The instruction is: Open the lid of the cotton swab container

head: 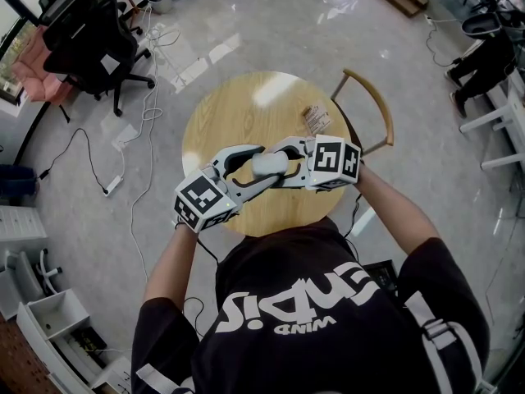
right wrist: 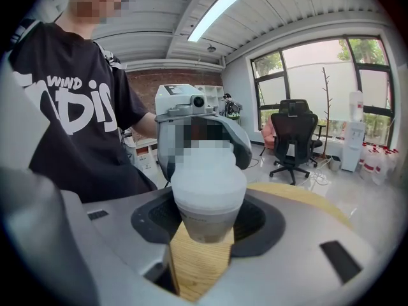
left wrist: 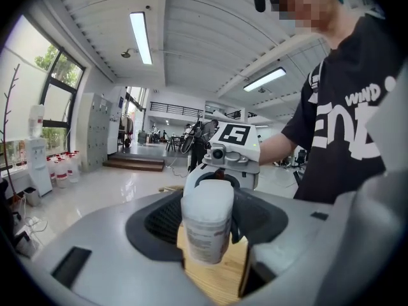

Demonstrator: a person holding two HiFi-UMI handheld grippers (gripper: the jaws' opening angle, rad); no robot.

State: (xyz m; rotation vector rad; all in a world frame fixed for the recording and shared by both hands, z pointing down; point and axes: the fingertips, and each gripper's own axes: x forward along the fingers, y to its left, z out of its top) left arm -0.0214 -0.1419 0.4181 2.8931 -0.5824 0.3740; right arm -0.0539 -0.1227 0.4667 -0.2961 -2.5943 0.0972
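- While held above the table [head: 246, 109], the cotton swab container [head: 269, 165] is clamped from opposite sides by the left gripper [head: 261, 164] and right gripper [head: 280, 161].
- Likely 1 braces while 1 works the closed lid [right wrist: 208, 183].

Pale wood table [head: 246, 113], visible grain, satin sheen. Smooth frosted translucent plastic container [left wrist: 205, 231] with a paper-looking label. Matt grey plastic shells on left gripper [left wrist: 207, 228] and right gripper [right wrist: 205, 225]; black ribbed pads [left wrist: 159, 218], rubbery look. Grey floor [head: 271, 23], polished, glossy, with reflections. Black cloth shirt [head: 328, 327], white print. Smooth bent-wood chair [head: 377, 98] rail.
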